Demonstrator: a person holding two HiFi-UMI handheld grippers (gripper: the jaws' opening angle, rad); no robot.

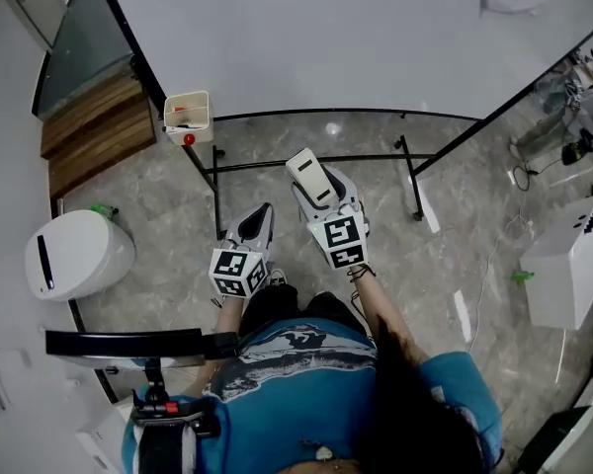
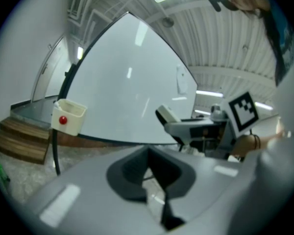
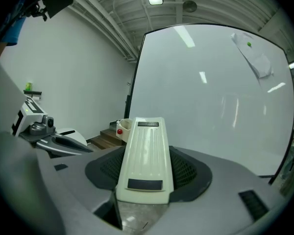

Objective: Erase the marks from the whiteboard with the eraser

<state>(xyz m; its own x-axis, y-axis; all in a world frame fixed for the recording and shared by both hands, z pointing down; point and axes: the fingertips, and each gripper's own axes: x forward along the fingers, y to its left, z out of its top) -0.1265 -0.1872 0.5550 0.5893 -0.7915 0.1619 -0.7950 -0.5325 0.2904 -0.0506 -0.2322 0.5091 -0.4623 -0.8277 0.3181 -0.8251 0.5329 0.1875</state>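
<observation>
A grey marbled floor [image 1: 455,215] is lying below the whiteboard [image 1: 356,38], which is standing on a black frame with a small tray [image 1: 188,114] hanging at its lower left corner. The right hand-held gripper [image 1: 321,194] is clamping the cream eraser [image 1: 311,176] lengthwise, pointing it toward the board but short of it. The left hand-held gripper [image 1: 260,215] is hanging just beside it, jaws pressed together on nothing.

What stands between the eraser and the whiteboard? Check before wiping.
Nothing visible. The eraser, clamped in the right hand-held gripper, points at the whiteboard across open air; the small tray sits off to its left.
</observation>
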